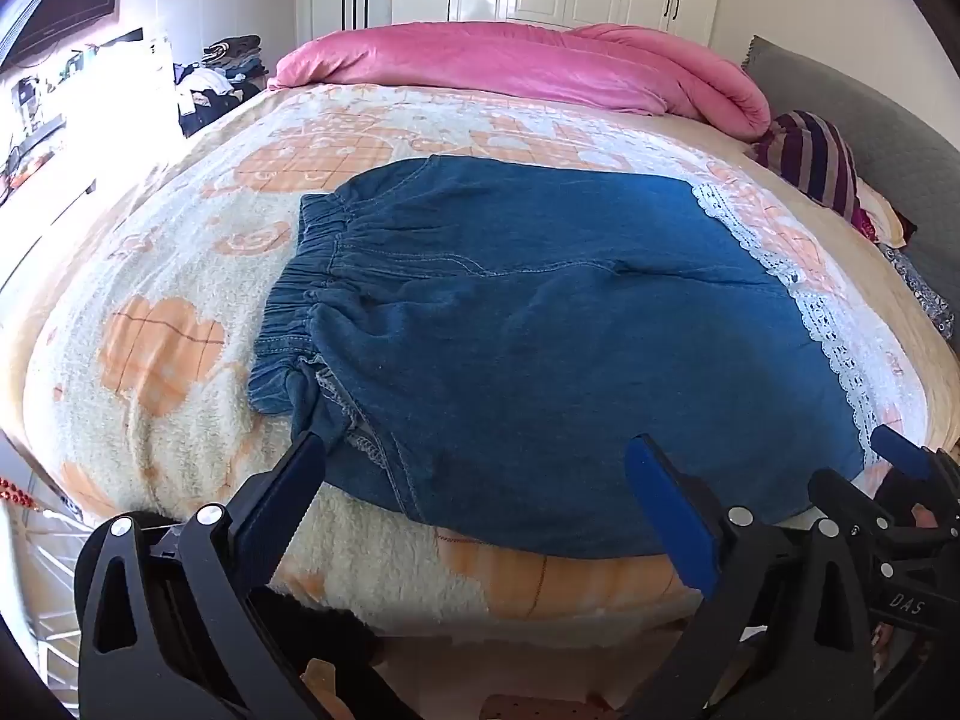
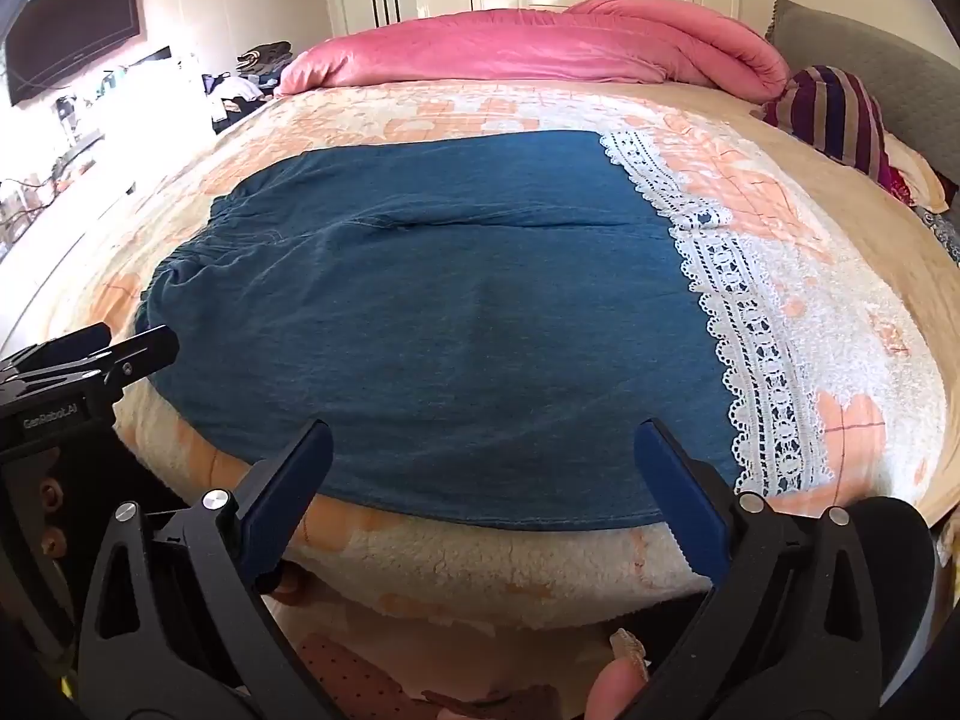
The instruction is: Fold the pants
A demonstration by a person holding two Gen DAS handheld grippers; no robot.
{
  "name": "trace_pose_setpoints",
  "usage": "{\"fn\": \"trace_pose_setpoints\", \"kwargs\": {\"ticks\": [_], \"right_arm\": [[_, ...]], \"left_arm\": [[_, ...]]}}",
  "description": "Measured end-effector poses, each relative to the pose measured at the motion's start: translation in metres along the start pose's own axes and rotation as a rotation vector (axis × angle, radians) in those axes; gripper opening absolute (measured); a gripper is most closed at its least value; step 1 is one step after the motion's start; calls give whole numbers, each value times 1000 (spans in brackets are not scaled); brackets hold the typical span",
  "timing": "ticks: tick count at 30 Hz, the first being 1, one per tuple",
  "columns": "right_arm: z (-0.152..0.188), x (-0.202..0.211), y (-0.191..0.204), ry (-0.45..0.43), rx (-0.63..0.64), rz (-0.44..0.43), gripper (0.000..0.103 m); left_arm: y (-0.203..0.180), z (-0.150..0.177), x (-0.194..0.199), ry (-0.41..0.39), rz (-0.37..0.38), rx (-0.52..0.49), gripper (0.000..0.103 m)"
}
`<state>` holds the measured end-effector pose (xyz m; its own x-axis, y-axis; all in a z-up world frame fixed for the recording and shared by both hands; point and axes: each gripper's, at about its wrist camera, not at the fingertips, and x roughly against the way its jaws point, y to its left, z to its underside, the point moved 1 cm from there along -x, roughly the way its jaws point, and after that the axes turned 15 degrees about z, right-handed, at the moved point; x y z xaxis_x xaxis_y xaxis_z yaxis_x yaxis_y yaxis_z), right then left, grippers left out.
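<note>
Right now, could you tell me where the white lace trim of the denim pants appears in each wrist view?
Left wrist view: the white lace trim runs down the right side of the picture, along the right edge of the denim pants.
Right wrist view: the lace trim also lies right of centre, larger and closer.
Shared landmark: the pink duvet rolled up across the far side of the bed.

Bright daylight glare from the left, sharp focus, fisheye-bent edges.
</note>
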<state>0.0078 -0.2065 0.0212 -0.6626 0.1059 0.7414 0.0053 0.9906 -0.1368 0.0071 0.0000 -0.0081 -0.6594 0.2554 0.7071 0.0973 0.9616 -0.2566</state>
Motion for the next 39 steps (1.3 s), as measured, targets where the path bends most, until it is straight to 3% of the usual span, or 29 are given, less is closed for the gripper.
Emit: {"fn": "trace_pose_setpoints", "kwargs": {"ticks": [39], "right_arm": [[-1,4,-2,-10,8,23,95]], "left_arm": [[-1,3,-3,11,-3,-12,99]]}}
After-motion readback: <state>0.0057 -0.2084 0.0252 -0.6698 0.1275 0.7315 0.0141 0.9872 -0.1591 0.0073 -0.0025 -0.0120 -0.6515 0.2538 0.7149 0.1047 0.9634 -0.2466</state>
